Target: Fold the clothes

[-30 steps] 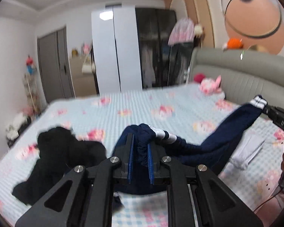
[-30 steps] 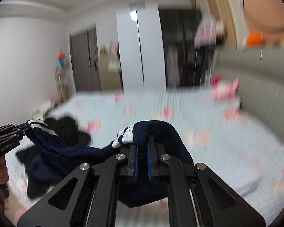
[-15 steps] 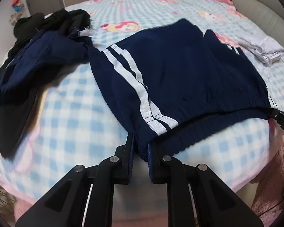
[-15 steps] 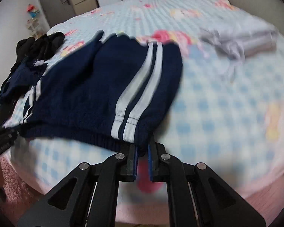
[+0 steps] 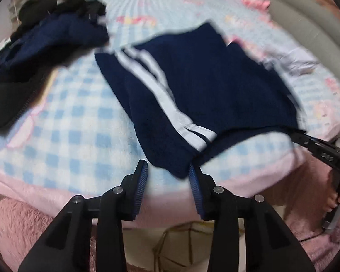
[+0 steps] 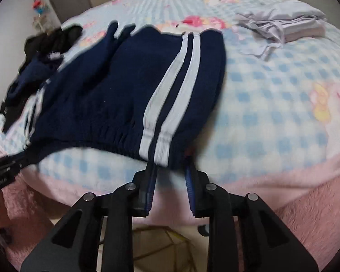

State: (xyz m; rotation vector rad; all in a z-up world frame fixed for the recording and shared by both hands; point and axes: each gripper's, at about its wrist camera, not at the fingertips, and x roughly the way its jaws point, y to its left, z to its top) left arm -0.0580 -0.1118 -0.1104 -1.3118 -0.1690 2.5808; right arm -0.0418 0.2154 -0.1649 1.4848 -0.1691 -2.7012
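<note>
Both grippers, left gripper [image 5: 167,176] and right gripper [image 6: 170,176], spread; blurred navy striped shorts [image 6: 129,83] lie flat on the checked bedspread [image 6: 272,117].

One navy shorts [image 6: 124,83]; one dark clothes heap [image 5: 40,52]; one folded lilac garment [image 6: 290,25] — two grippers [image 5: 167,176] [image 6: 170,174]
</note>
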